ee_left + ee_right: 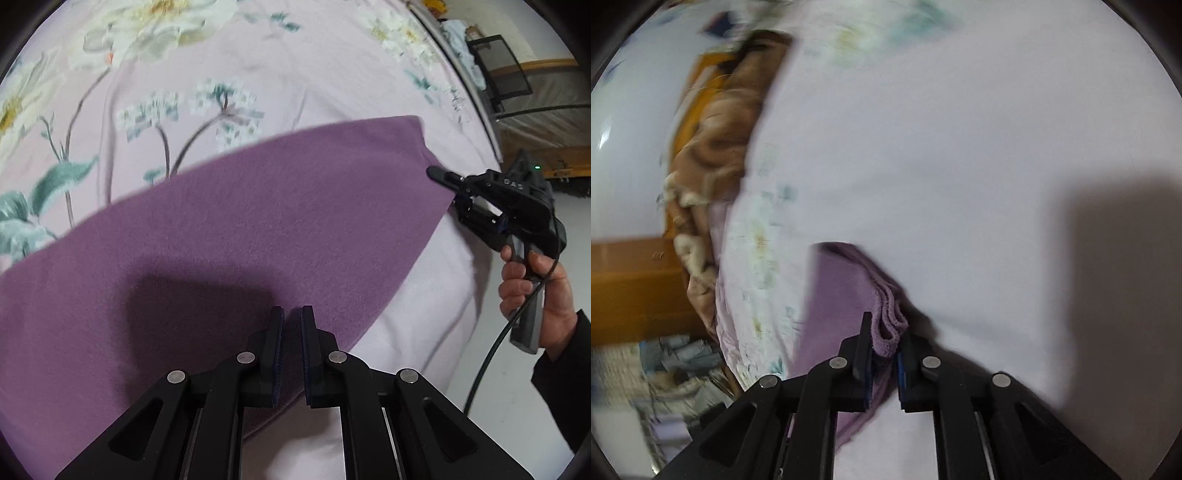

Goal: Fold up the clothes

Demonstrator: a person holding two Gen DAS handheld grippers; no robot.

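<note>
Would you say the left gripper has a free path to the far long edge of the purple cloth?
Probably not yet: the left gripper is shut on the purple cloth at its near edge. Nothing lies on the cloth between, but it must let go first.

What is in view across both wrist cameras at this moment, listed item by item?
purple cloth: one, purple, spread flat on the bed, held at two edges.
floral bedsheet: one, pale pink with white flowers, covering the bed.
brown blanket: one, tan, bunched at the bed's far edge.
black mesh chair: one, black, beyond the bed.
left claw: black, shut on the cloth's near edge.
right claw: black, shut on a bunched cloth corner.
hand: one, gripping the right claw's handle, dark sleeve.
</note>
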